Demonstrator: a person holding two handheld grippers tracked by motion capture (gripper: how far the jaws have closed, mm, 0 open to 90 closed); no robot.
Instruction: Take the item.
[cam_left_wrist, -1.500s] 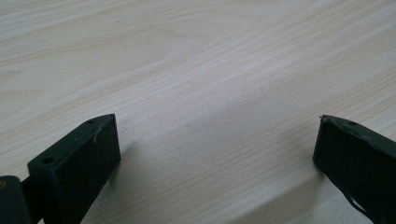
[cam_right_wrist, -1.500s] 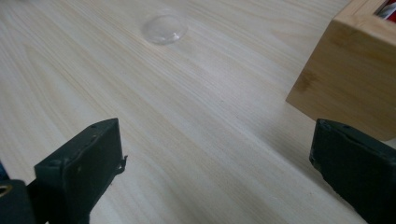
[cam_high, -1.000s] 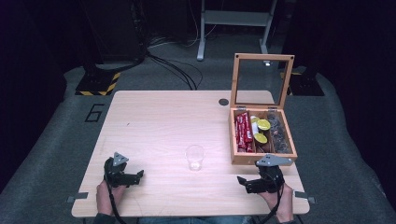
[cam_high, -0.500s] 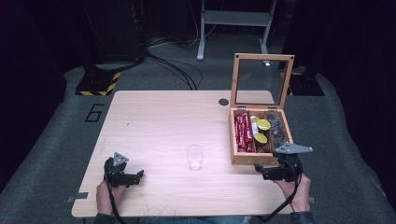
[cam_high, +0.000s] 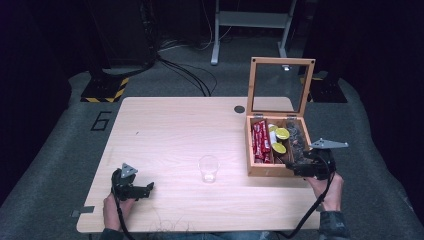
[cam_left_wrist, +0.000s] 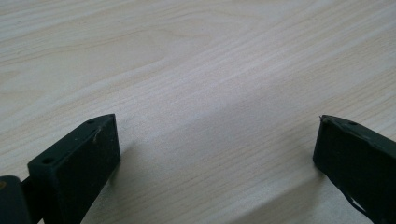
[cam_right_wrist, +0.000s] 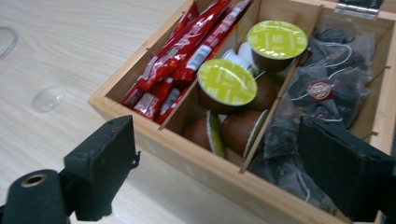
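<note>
A wooden box (cam_high: 270, 171) with its glass lid (cam_high: 278, 87) raised stands at the table's right side. It holds red sachets (cam_right_wrist: 187, 56), green-lidded capsules (cam_right_wrist: 226, 81) and dark tea bags (cam_right_wrist: 327, 84). My right gripper (cam_high: 295, 169) hovers at the box's near right corner. In the right gripper view it (cam_right_wrist: 215, 140) points into the box, open, and its jaws have just been closing a little with nothing pressed between them. A clear plastic cup (cam_high: 208, 168) stands mid-table. My left gripper (cam_high: 147, 189) rests open on bare wood (cam_left_wrist: 215, 123) at the near left.
The light wooden table (cam_high: 175, 130) has a dark round cable hole (cam_high: 239, 109) near its far edge. Beyond the table, on the grey floor, lie black cables and a yellow-and-black striped base (cam_high: 105, 90). Dark space surrounds the table.
My right gripper has moved from in front of the box to its near right corner and risen slightly. The left gripper has stayed in place.
</note>
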